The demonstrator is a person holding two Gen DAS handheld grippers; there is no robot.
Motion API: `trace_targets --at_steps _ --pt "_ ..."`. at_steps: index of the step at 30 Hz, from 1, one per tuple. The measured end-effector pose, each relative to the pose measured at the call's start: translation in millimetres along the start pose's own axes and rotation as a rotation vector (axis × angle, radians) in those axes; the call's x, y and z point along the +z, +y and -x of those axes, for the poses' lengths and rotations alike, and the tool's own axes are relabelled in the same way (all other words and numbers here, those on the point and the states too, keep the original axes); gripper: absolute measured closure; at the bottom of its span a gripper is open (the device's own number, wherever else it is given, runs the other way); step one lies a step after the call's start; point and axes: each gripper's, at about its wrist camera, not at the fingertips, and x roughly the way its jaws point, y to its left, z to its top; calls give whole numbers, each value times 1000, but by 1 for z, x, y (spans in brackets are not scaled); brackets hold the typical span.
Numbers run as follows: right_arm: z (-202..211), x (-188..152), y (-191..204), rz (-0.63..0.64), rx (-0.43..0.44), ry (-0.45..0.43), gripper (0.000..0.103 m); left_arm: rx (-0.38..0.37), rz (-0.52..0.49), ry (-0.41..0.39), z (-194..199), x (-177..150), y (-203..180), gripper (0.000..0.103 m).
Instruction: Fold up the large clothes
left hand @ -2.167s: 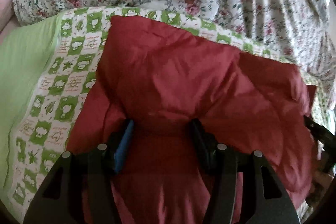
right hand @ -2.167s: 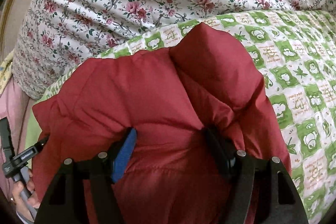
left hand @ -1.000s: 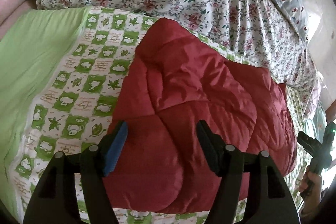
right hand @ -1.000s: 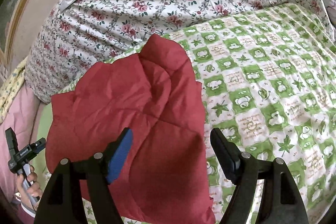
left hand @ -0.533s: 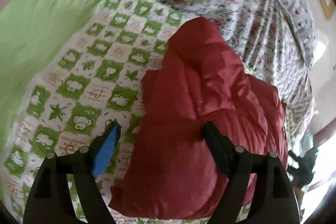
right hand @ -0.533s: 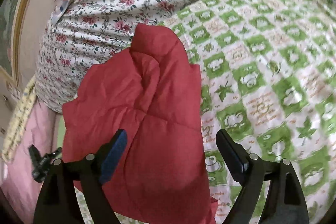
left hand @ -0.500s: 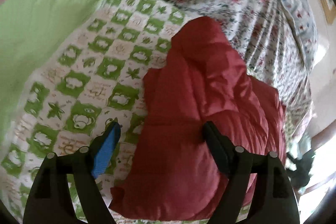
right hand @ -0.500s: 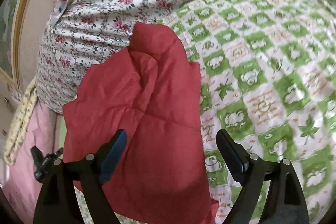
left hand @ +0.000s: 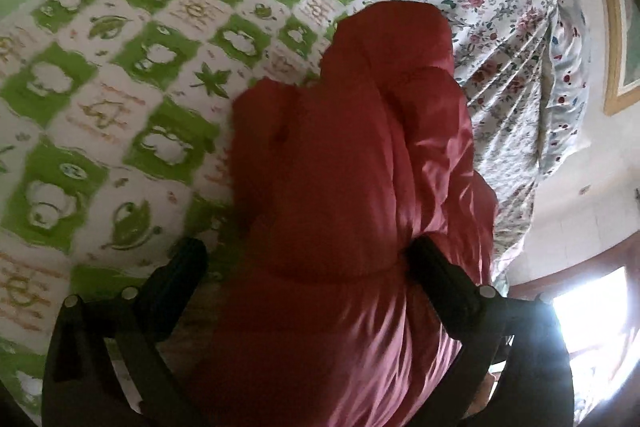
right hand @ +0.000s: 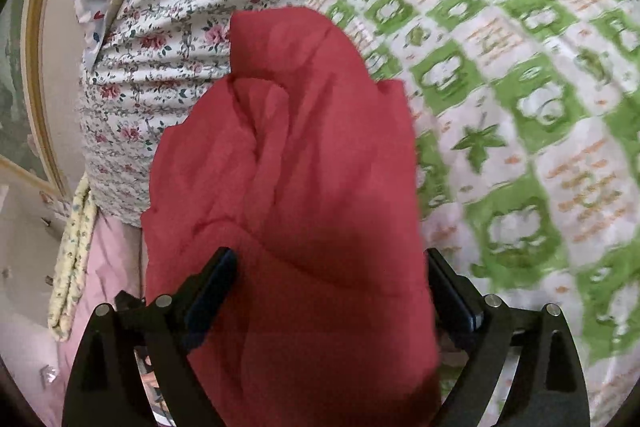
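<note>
Red jacket lower edge cut off, blurred

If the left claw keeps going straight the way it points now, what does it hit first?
Most likely the red padded garment: it fills the space between the open left claw fingers and lies straight ahead. The green checked bedcover sits beneath; depth is unclear.
</note>
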Motion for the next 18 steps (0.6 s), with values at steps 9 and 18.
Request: trace_targets --at_steps 9,18 --pt "17 -7 11 11 48 4 59 3 -141 -13 15 -13 -39 54" --pt "80 -51 35 46 87 -19 66 -36 -227 -21 67 -61 -70 57"
